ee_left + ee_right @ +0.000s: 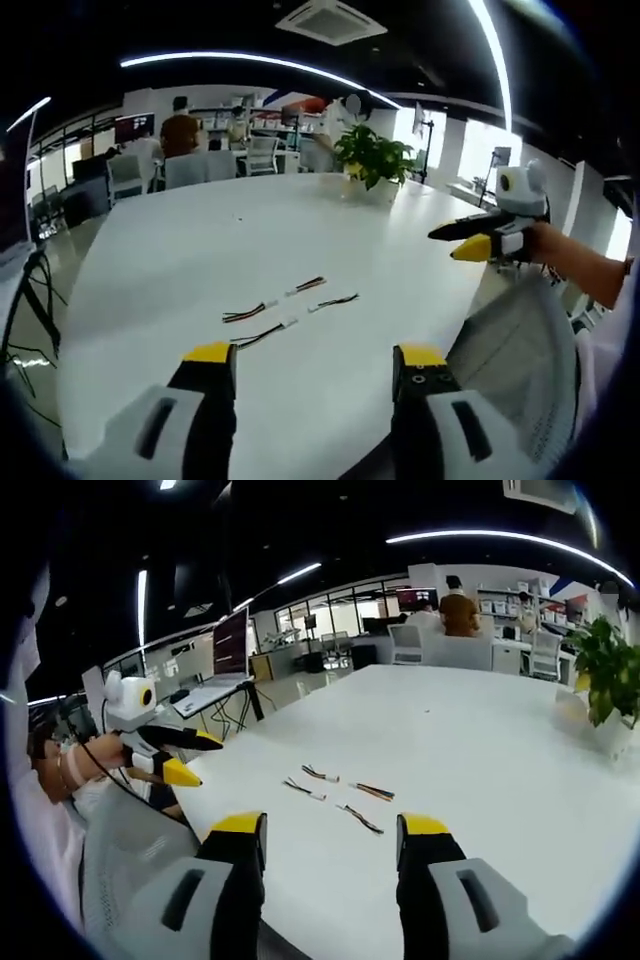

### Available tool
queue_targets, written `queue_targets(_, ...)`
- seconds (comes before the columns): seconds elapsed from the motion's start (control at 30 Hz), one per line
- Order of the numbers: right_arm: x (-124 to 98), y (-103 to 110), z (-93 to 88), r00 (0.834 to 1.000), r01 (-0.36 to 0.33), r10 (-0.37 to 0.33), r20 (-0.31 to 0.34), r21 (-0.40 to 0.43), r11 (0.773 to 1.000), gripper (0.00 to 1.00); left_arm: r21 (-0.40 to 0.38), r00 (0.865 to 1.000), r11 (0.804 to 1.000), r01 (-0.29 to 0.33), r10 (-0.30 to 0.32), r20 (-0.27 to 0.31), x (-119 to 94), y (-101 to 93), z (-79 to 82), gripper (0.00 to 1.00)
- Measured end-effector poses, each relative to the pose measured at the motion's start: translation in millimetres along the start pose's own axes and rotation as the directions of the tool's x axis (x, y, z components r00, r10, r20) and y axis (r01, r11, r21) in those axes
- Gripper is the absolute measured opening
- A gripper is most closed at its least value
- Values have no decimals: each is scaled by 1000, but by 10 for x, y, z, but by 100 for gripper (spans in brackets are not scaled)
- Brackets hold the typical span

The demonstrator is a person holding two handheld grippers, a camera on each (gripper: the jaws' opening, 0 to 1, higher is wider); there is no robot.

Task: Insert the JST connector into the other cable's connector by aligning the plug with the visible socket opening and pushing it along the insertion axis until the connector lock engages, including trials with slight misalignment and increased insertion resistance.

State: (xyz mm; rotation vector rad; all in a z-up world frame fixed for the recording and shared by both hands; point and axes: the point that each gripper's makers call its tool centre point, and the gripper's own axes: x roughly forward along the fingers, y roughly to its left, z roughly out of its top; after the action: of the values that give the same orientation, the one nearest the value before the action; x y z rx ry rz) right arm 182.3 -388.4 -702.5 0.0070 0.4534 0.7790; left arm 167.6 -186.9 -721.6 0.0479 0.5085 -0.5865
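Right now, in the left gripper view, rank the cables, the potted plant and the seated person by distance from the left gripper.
1. Cables: on the white table, just ahead of the left gripper.
2. Potted plant: far table edge, toward the right.
3. Seated person: beyond the table, back left.

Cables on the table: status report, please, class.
Left gripper and right gripper open, empty, above table. Four short cables loose, unmated. Nothing blocking them.

A leafy green potted plant [375, 155] is standing at the far edge of the large white round table [200, 260]. A person in a brown shirt [460, 608] is sitting beyond it, near grey office chairs [185, 170].
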Motion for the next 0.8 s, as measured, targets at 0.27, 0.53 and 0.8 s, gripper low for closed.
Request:
queue_targets(0.27, 49, -140, 59, 1000, 3, -3, 5, -22, 1000, 49, 9, 999, 1000, 15, -15, 43, 33, 111, 156, 57)
queue_targets(0.53, 146, -316, 131, 1000, 13, -12, 7, -44, 999, 48, 102, 1000, 995, 0, -1, 6, 140, 210, 167, 56)
queue_targets(0.8, 236, -372, 297, 999, 3, -1, 42, -47, 999, 47, 167, 1000, 986, -15, 13, 15, 214, 256, 249, 55)
